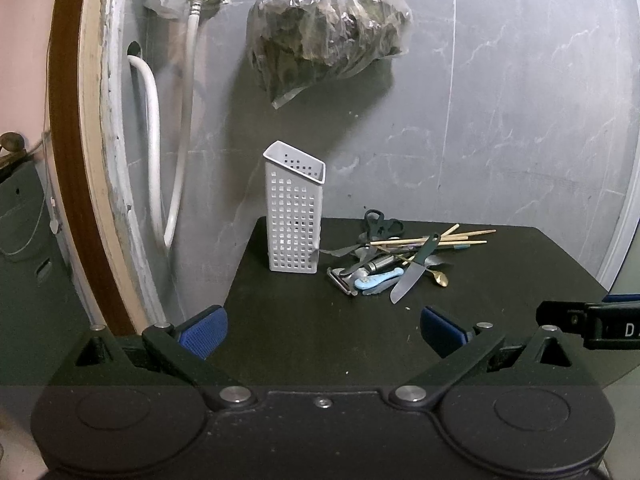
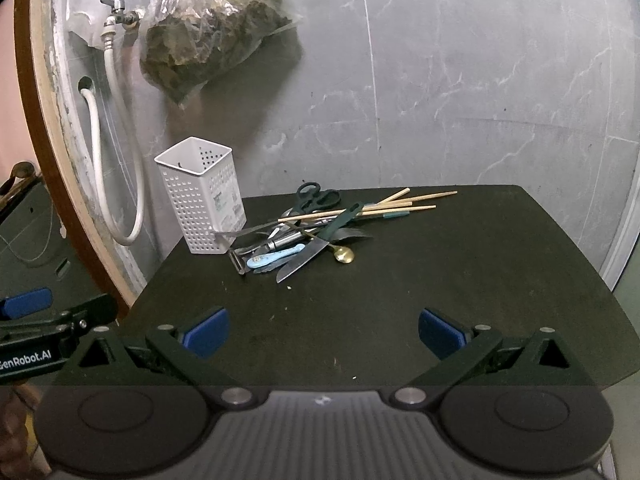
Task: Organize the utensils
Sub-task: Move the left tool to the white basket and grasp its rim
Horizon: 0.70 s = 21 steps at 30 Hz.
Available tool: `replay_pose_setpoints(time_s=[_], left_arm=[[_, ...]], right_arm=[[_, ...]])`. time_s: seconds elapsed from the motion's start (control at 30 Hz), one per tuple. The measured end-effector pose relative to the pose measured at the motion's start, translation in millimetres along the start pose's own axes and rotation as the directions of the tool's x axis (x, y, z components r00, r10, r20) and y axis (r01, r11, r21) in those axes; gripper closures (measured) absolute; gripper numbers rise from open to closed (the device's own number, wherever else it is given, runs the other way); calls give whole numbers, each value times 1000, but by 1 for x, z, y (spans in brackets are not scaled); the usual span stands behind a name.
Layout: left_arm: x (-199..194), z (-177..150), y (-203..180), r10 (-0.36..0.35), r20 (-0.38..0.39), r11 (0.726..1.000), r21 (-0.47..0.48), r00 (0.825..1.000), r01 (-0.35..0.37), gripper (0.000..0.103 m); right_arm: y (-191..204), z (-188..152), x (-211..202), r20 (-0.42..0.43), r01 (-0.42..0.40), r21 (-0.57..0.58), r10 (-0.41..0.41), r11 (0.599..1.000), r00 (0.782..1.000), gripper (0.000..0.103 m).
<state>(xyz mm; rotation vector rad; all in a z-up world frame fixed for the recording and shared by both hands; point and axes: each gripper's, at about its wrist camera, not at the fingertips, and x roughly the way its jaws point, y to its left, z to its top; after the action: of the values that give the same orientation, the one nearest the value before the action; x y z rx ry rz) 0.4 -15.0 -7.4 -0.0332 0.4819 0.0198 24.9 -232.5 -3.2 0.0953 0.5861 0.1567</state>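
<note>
A white perforated utensil holder [image 1: 294,216] [image 2: 202,196] stands upright and empty at the back left corner of a black table [image 1: 500,300] [image 2: 460,280]. Right beside it lies a pile of utensils: a green-handled knife [image 1: 412,270] [image 2: 312,254], green scissors [image 1: 378,222] [image 2: 316,196], wooden chopsticks [image 1: 440,238] [image 2: 380,206], a gold spoon [image 1: 440,278] [image 2: 344,255], a light blue utensil [image 1: 378,280] [image 2: 276,257] and a peeler [image 1: 340,280] [image 2: 239,262]. My left gripper [image 1: 322,332] and right gripper [image 2: 323,330] hover open over the table's near edge, well short of the pile, holding nothing.
A grey marbled wall rises behind the table. A clear plastic bag [image 1: 328,28] [image 2: 216,36] of dark stuff hangs above the holder. A tap with white hoses [image 1: 156,140] [image 2: 116,120] runs down the wall at left, beside a wooden door frame [image 1: 68,140].
</note>
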Motion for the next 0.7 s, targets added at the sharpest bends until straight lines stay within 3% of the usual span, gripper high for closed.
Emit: replay_pose_setpoints(time_s=[0.7], left_arm=[[32, 2, -16, 5, -65, 1000, 9, 998, -4, 1]], right_arm=[[-24, 9, 28, -52, -2, 23, 3, 1000, 999, 0]])
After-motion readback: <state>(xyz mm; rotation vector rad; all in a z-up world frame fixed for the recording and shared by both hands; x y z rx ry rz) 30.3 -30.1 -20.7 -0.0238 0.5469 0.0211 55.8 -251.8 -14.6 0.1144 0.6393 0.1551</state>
